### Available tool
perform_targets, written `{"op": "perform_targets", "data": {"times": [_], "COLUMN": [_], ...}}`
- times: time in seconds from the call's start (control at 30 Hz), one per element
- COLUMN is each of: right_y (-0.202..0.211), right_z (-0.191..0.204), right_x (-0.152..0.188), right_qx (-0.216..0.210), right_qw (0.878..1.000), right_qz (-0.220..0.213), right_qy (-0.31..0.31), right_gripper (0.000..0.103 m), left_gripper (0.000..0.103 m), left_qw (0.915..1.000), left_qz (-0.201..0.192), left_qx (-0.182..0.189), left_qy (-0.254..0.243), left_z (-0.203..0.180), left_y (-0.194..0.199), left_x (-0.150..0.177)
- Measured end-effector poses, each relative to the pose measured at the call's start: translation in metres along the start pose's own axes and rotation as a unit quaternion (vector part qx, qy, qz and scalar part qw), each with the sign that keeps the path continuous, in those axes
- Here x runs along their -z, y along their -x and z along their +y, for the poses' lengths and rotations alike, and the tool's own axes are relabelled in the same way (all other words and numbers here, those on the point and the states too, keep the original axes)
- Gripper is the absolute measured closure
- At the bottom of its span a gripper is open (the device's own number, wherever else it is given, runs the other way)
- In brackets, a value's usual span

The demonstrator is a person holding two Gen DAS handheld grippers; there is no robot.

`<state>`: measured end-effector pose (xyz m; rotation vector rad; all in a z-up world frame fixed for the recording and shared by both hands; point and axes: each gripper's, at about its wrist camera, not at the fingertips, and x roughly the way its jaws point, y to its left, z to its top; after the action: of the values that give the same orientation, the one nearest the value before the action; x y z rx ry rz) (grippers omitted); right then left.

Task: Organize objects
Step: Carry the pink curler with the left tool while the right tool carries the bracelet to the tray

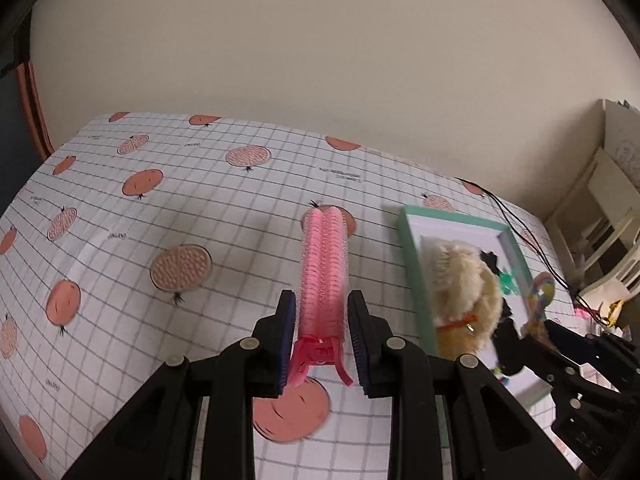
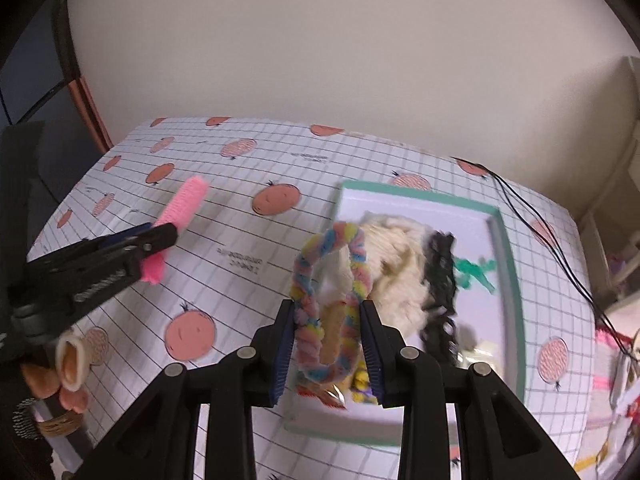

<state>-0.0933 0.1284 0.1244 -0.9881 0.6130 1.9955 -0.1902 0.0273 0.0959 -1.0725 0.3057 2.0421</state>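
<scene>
**Both grippers loaded, over the table by the tray**

Left gripper [image 1: 322, 340]: jaws narrow, clamped on a pink hair roller clip [image 1: 325, 272] near its hinge end. Both pads press the roller's sides; the pink clip handles stick out back btwn the fingers, the roller runs straight fwd past the tips. It's held above the fruit-print tablecloth [image 1: 160, 200], not touching it as far as can be told. From the right wrist view the same gripper [image 2: 160, 236] sits well off to the left w/ the roller [image 2: 180, 216] poking up and away.

Right gripper [image 2: 328, 344]: jaws narrow too, closed on a pastel multicolour pipe-cleaner ring [image 2: 326, 300]. Ring stands upright btwn the pads, its loop rising fwd of the tips. In the left wrist view it shows at far right, blurred [image 1: 538, 300].

Green-rimmed tray [image 2: 508, 264]: directly ahead of and below the right gripper; to the right of the left one. Inside: a cream fluffy item [image 2: 396, 264], a black curly piece [image 2: 440, 280] just right of it, a green pipe-cleaner shape [image 2: 476, 272] further right. Small bits under the right tips, too blurred to ID.

A black cable [image 2: 540, 232] crosses the table right of the tray. Fingers [image 2: 72, 360] of a hand show at lower left in the right wrist view.
</scene>
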Motion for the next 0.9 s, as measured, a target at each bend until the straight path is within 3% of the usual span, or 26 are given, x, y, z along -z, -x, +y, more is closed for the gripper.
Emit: {"op": "perform_targets", "data": {"times": [0.43, 0.9], "right_y": [-0.005, -0.016], "right_z": [-0.058, -0.117], "right_x": [0.027, 0.047], "right_qx": [0.033, 0.068], "right_qw": [0.998, 0.992], "right_qz": [0.028, 0.053], "right_qy": [-0.038, -0.091], "right_gripper": [0.069, 0.068], "left_gripper": [0.075, 0.075], "left_qw": [0.9980, 0.9934], "left_qz": [0.011, 0.042], "left_qx": [0.061, 0.105], "left_qy": [0.012, -0.016], "left_z": [-0.048, -0.106], "left_y": [0.000, -0.014], "left_x": [0.020, 0.040]}}
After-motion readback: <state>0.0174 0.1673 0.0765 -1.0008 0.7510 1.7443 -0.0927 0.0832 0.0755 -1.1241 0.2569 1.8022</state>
